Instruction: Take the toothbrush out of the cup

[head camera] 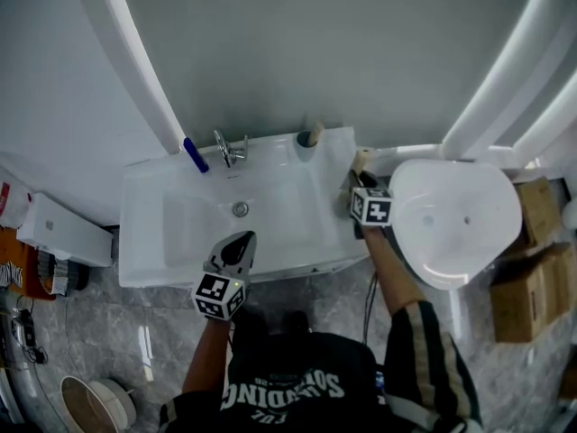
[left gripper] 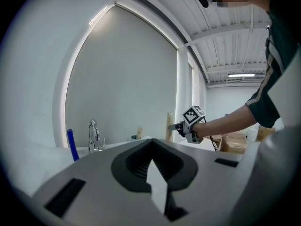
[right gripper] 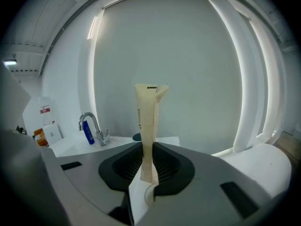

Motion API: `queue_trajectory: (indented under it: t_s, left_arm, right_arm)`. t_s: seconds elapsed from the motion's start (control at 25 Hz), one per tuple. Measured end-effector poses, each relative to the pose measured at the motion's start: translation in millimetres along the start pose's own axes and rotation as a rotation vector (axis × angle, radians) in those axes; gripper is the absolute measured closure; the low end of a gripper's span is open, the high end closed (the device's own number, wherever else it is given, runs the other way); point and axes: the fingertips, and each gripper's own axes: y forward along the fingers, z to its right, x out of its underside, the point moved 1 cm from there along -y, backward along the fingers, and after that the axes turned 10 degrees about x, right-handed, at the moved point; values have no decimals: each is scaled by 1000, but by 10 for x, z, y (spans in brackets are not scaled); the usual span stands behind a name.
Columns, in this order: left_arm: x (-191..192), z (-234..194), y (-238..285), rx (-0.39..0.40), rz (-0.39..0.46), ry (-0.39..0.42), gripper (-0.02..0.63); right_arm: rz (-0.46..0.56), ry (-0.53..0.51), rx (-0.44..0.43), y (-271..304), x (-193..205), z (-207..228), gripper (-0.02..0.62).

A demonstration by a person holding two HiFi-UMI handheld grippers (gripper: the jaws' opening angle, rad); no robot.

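Note:
A toothbrush in a beige paper sleeve point(head camera: 362, 161) stands upright in my right gripper point(head camera: 358, 180), whose jaws are shut on its lower end. In the right gripper view the sleeve point(right gripper: 146, 121) rises from between the pads, clear of the sink. The dark cup point(head camera: 307, 139) sits at the sink's back right corner with another beige stick poking out; it shows behind the held toothbrush as the cup point(right gripper: 137, 137). My left gripper point(head camera: 236, 246) hovers over the sink's front edge, shut and empty. From the left gripper view, the right gripper point(left gripper: 178, 126) holds the toothbrush point(left gripper: 169, 125) to the right of the cup point(left gripper: 135, 137).
A chrome faucet point(head camera: 230, 149) and a blue bottle point(head camera: 196, 155) stand at the back of the white sink point(head camera: 144, 233). A white toilet point(head camera: 455, 219) is to the right, with cardboard boxes point(head camera: 532, 269) beyond it. A white box point(head camera: 63, 231) lies left of the sink.

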Motion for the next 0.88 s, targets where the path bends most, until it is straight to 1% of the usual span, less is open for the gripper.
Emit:
queue_trajectory:
  t_s: [0.16,0.32,0.44,0.6,0.76,0.88]
  left_arm:
    - [31,-37,-134,-28,6,-8,606]
    - [60,-143,-270,-63,17,-30,606]
    - [93,-241,-406,-98,21,-40,606]
    - [179,-367,-573,-140,23,-62,606]
    - [252,-464,-717,-176,24,-86,606]
    - [280,-562,-775,-197,26,-99,606]
  right_arm:
    - [-2,-57,-41,-12,48,-282,531]
    - [-18,-66,-91,29,108,-622,531]
    - [-34,-59,-148,47,173,-962,531]
    - [-47,-79,-222,102,240,-1428,531]
    - [-64,-95,-284,138,293,-1785,531]
    - [-90,-110,-291,237,399,-1902,531]
